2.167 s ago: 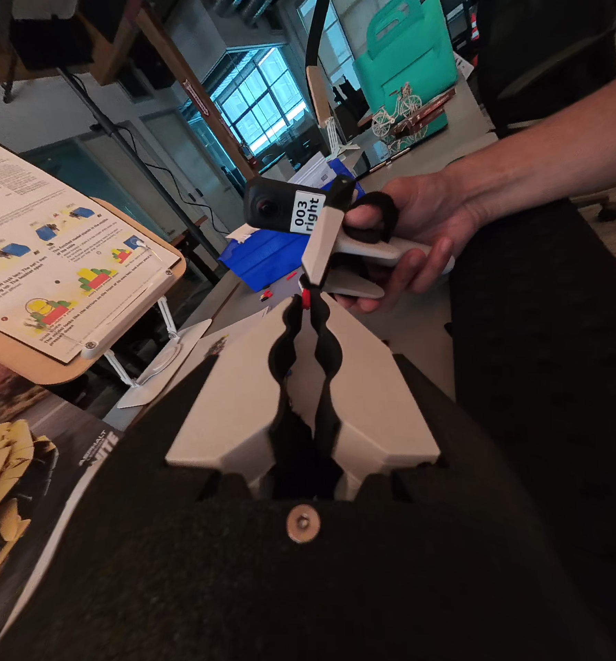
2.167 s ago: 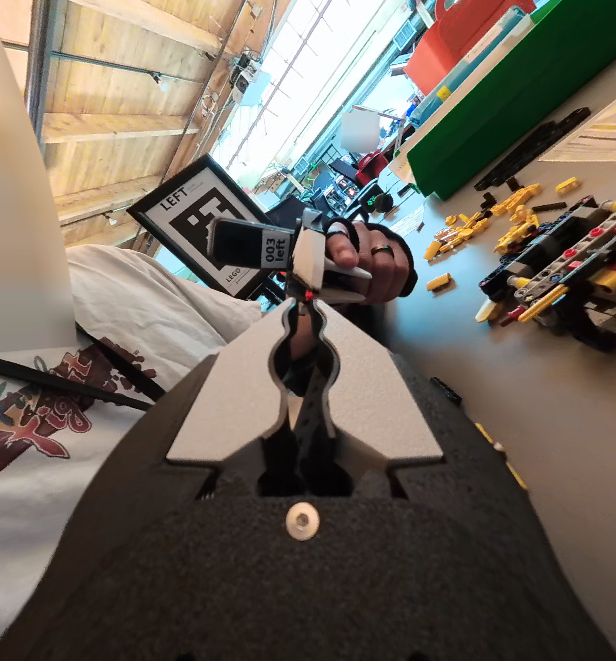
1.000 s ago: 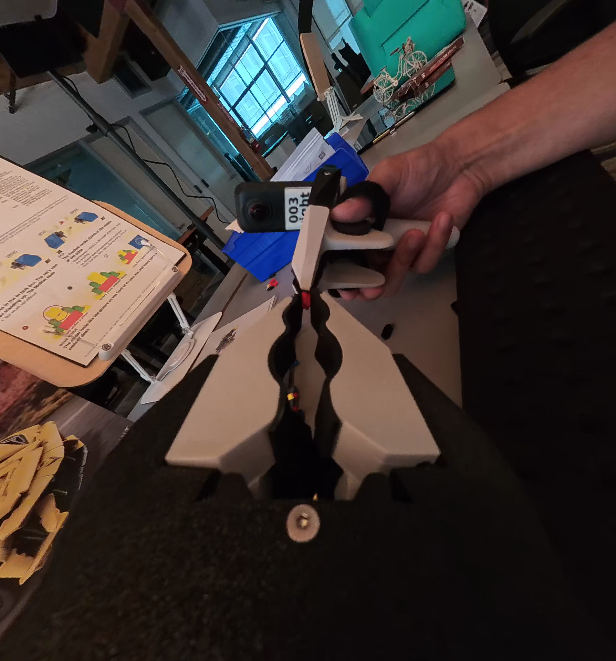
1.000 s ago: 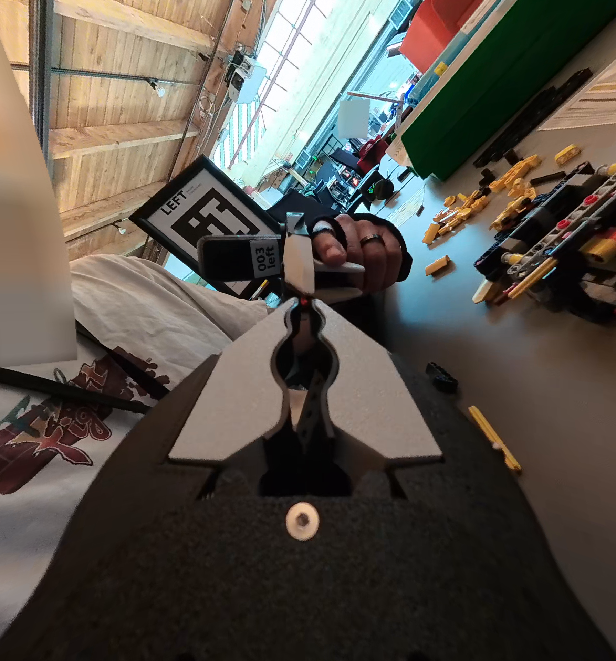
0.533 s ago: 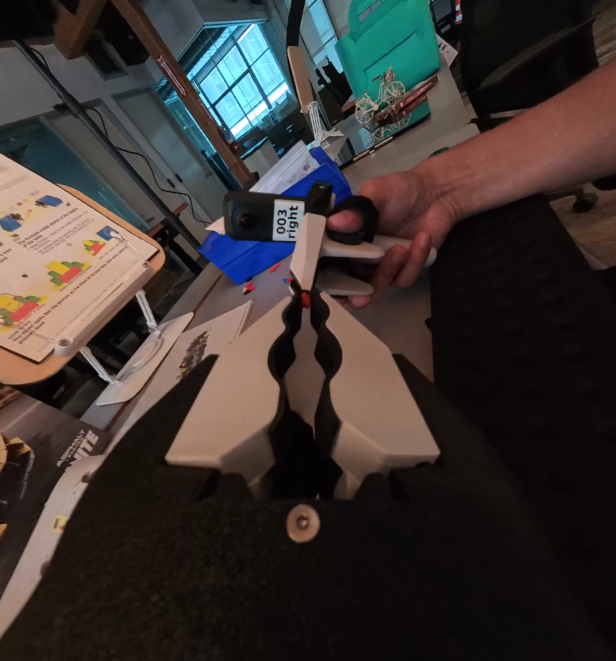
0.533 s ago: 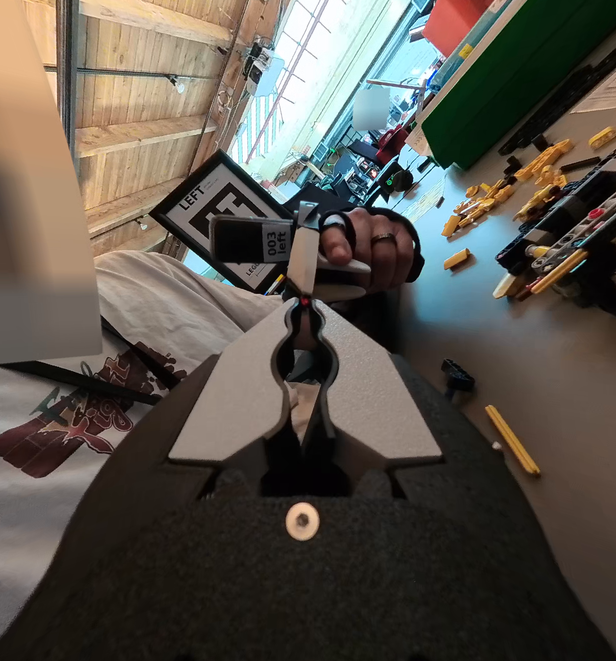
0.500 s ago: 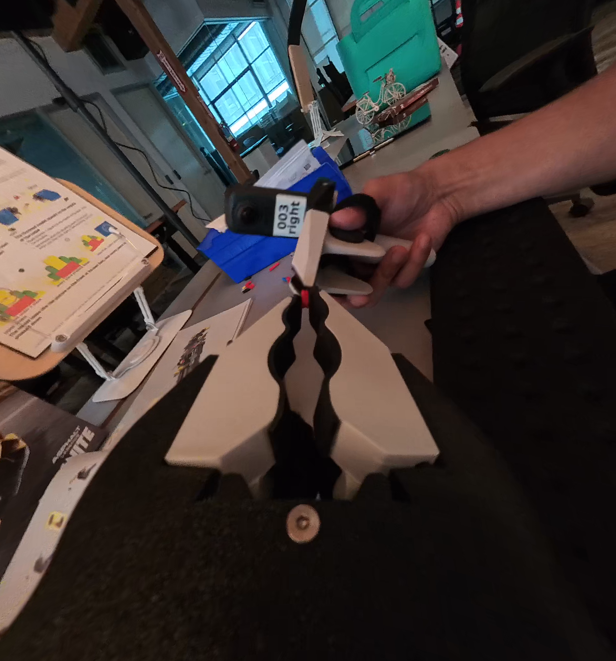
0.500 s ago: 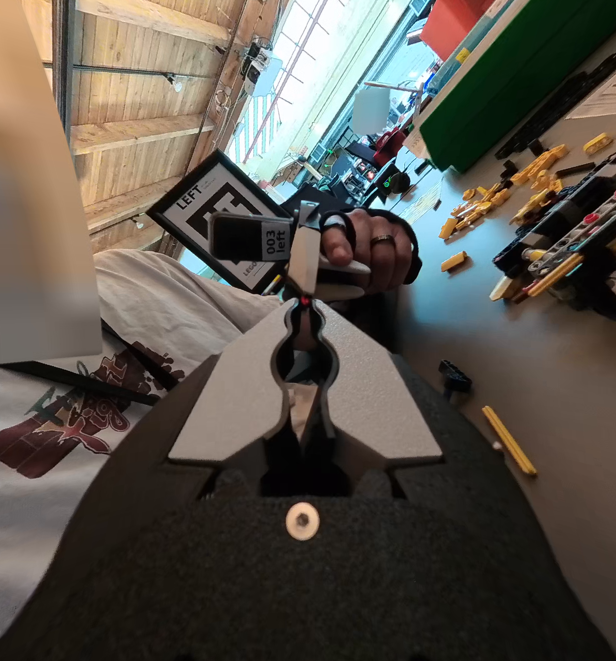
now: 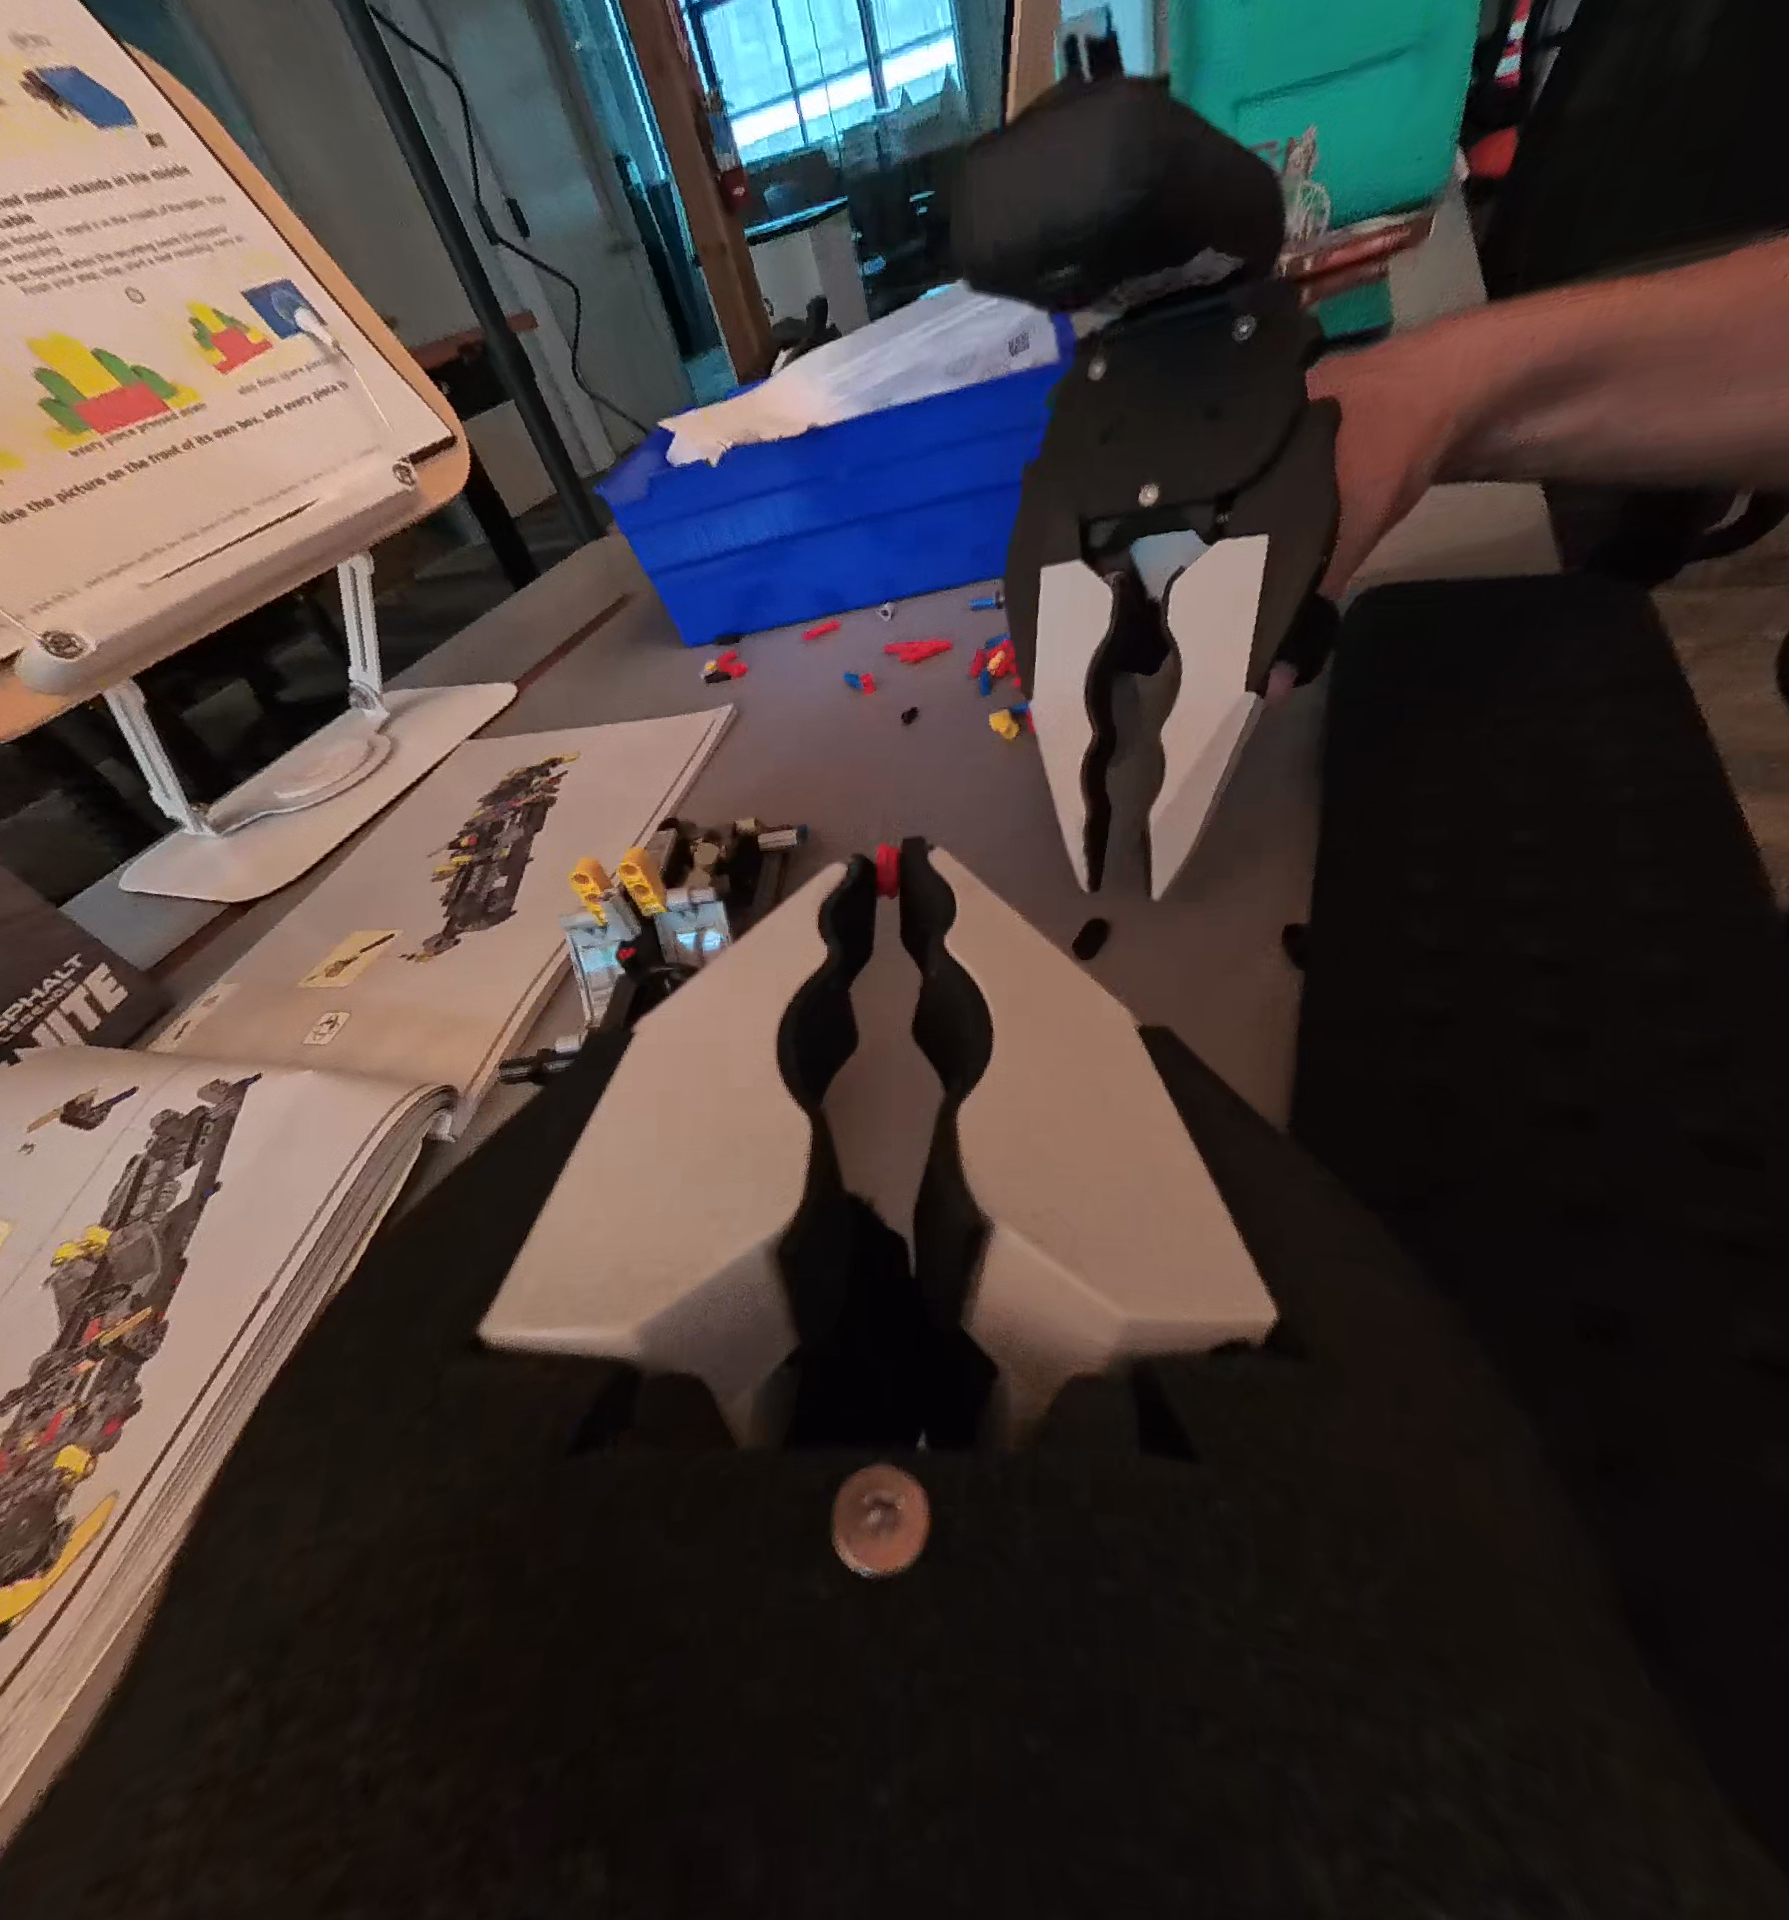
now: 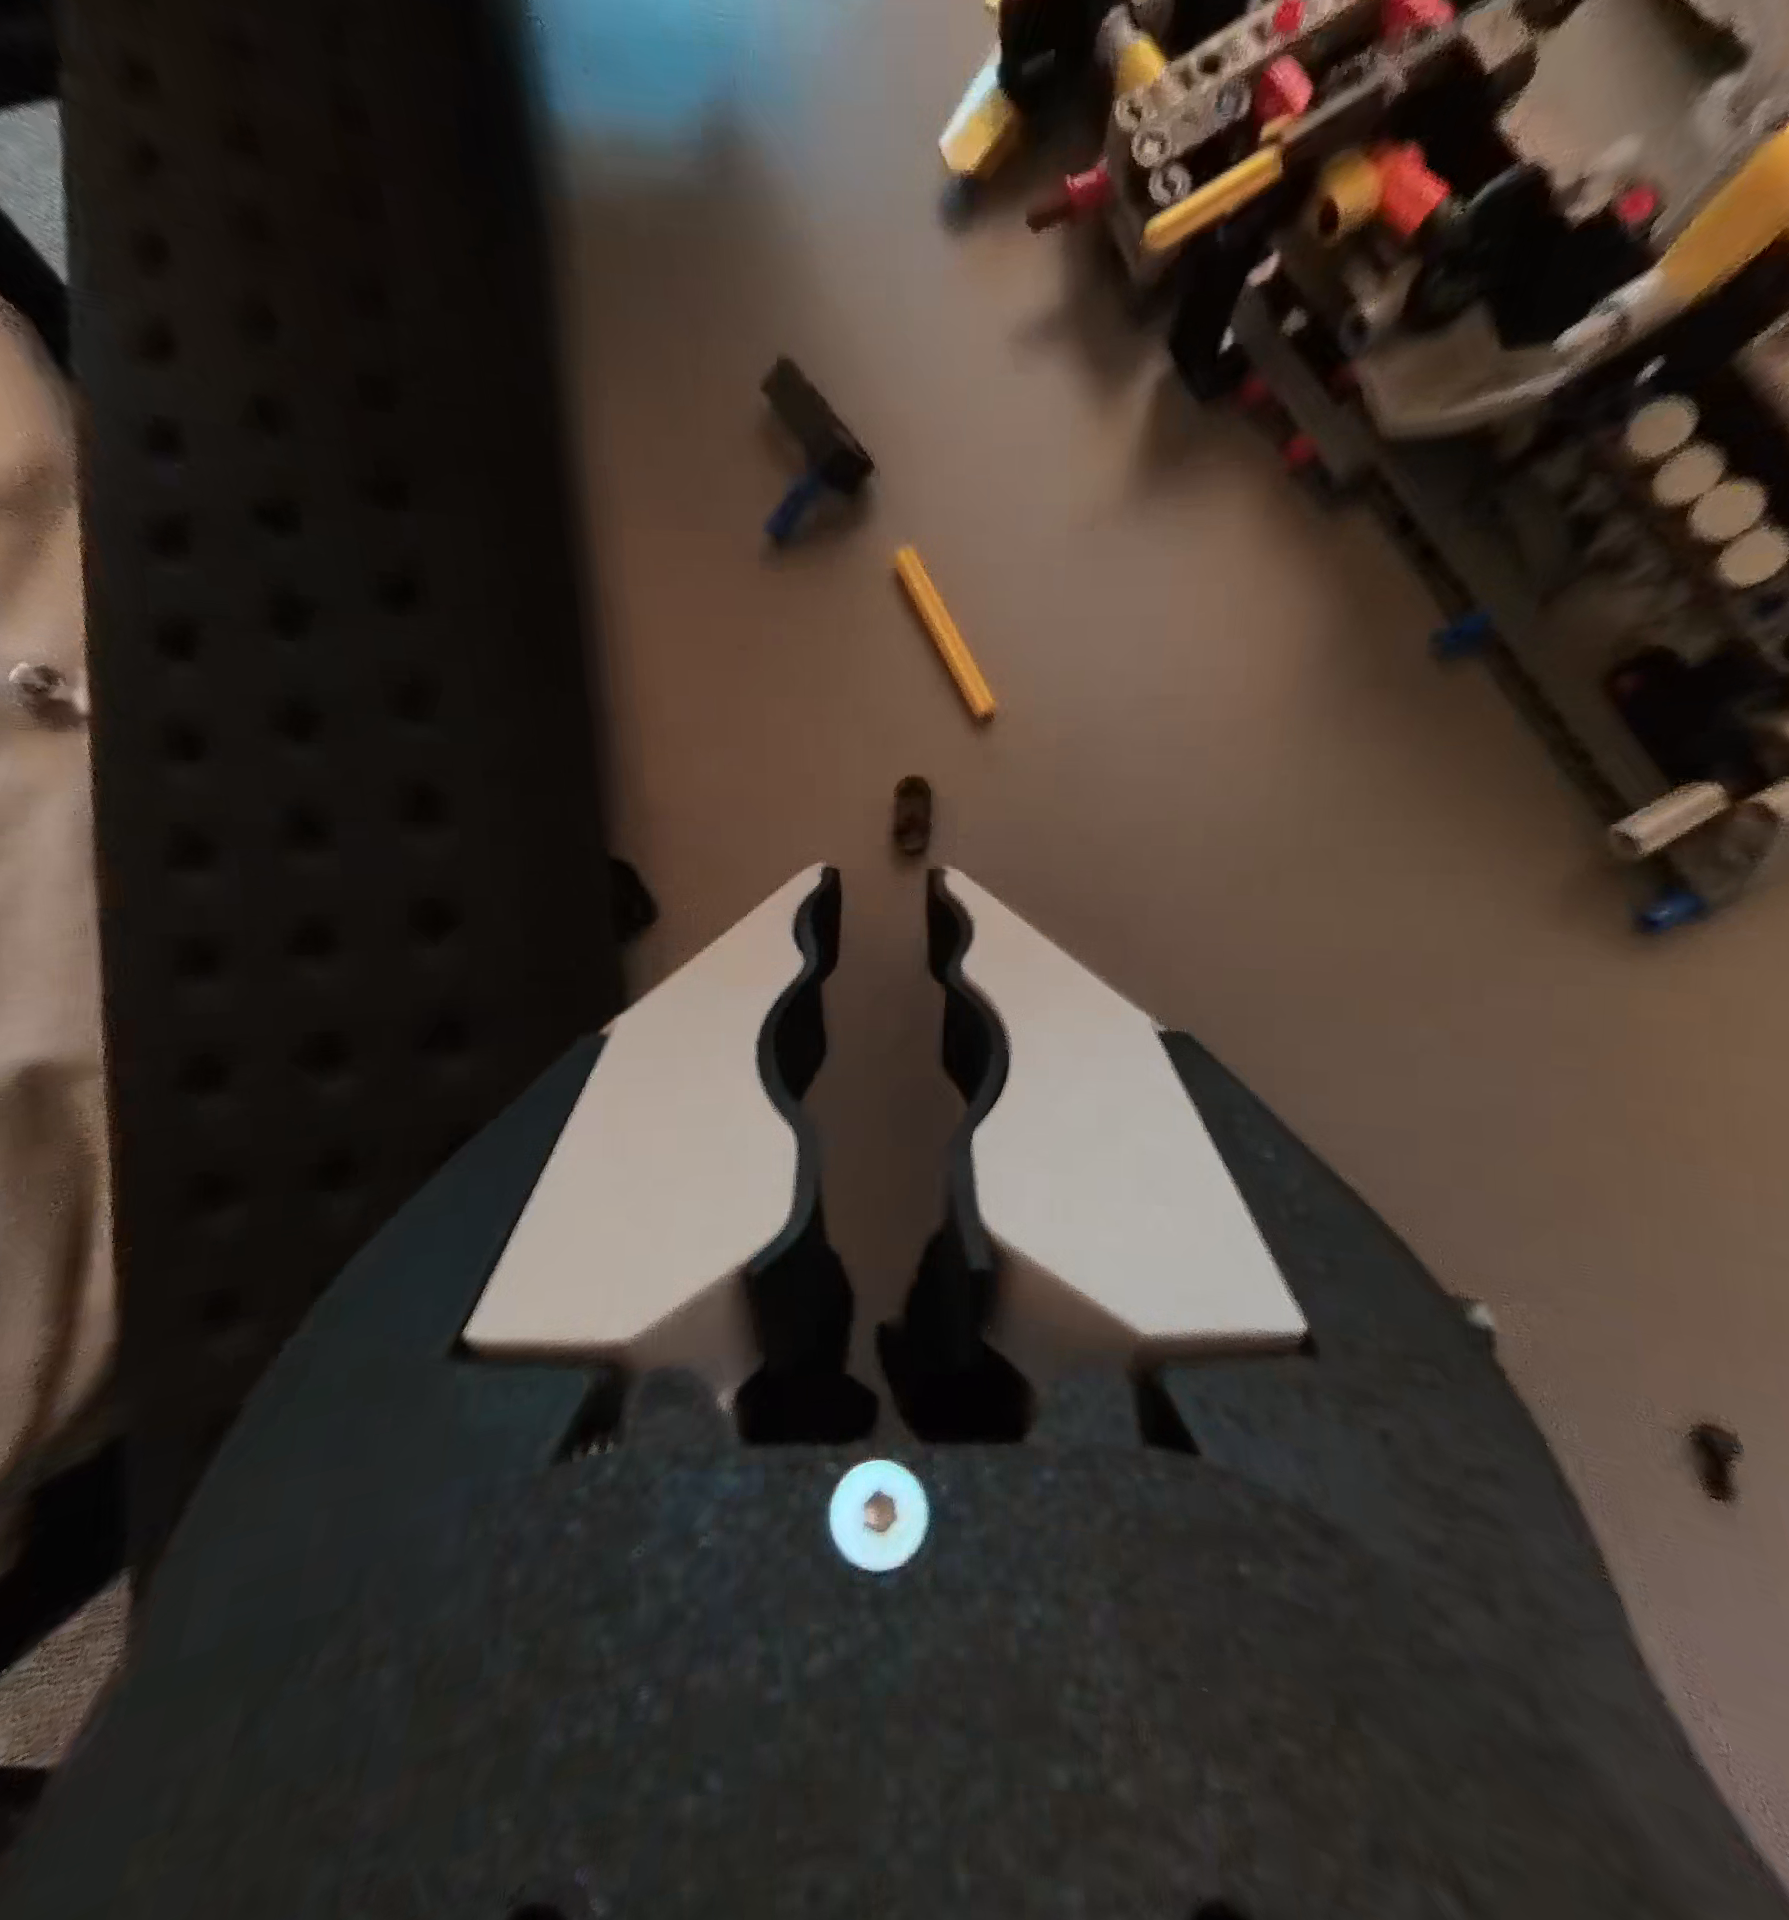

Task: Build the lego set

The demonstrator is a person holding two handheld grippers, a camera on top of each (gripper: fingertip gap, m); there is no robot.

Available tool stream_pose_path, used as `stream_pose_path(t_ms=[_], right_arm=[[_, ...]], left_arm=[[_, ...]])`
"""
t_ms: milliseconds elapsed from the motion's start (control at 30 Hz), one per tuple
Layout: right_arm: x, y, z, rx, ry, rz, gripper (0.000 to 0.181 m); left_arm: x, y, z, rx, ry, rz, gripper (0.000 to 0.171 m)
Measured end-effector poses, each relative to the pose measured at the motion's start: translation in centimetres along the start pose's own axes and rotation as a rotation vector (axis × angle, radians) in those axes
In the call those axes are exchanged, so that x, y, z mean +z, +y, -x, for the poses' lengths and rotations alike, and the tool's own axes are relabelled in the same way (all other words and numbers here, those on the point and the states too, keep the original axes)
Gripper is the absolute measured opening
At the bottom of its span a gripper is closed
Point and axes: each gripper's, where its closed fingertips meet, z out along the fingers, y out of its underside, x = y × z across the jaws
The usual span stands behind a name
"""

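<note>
My left gripper [image 9: 887, 868] is shut on a small red piece [image 9: 885, 871] at its tips, held above the table. The half-built lego model [image 9: 661, 920] lies just left of it; in the right wrist view the model [image 10: 1492, 343] is grey, black, yellow and red, at the upper right. My right gripper [image 10: 882, 878] points down at the table, open by a narrow gap and empty. A small black piece [image 10: 911, 816] lies just beyond its tips. The right gripper also shows in the left wrist view [image 9: 1118, 883], to the right of my left gripper and above that black piece [image 9: 1089, 938].
A yellow axle [image 10: 942, 634] and a black angled piece with a blue pin [image 10: 817, 426] lie beyond the black piece. An open instruction book [image 9: 433, 935], a sheet on a stand [image 9: 142, 343], a blue bin [image 9: 848, 509] and scattered small pieces [image 9: 921, 660] lie behind. A black perforated surface [image 9: 1544, 1039] borders the table. My right fingertips sit around 12 centimeters from my left ones. From the right gripper's tips to the yellow axle [image 10: 942, 634] is close to 5 centimeters.
The grippers were raised tip to tip around the red piece. Now they have parted: the right one has swung down toward the table and opened, the left keeps the red piece and tilts down.
</note>
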Motion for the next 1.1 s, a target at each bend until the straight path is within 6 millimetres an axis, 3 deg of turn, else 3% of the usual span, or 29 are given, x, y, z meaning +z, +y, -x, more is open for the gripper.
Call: stream_pose_path(t_ms=[67,200,533,600,700,733,900,1100], right_arm=[[0.5,-0.5,0.3,0.043,-0.042,-0.050,0.017],[1.1,-0.9,-0.5,0.012,0.032,-0.085,0.015],[1.6,-0.7,-1.1,-0.039,0.044,0.093,0.007],[0.8,-4.1,-0.7,0.036,-0.020,-0.115,0.006],[-4.7,-13.3,-0.2,0.233,-0.200,-0.703,0.006],[-5.9,-15.0,0.1,0.276,-0.269,-0.840,0.005],[-5.4,-17.8,0.9,0.418,-0.509,-1.046,0.005],[-4.6,-17.9,1.2,0.407,-0.518,-1.027,0.006]], left_arm=[[0.1,0.1,-0.3,-0.001,0.016,0.006,0.002],[0.4,0.8,-1.1,-0.022,0.071,0.041,0.002],[0.3,0.6,-1.2,-0.098,0.113,0.027,0.002],[-0.2,-0.6,-0.6,-0.160,0.110,-0.040,0.002],[-1.3,-2.8,0.5,-0.283,0.125,-0.178,0.002],[-1.7,-3.5,0.8,-0.321,0.130,-0.229,0.001],[-3.0,-5.2,1.4,-0.427,0.177,-0.350,0.001],[-2.9,-4.9,1.3,-0.398,0.162,-0.327,0.001]])
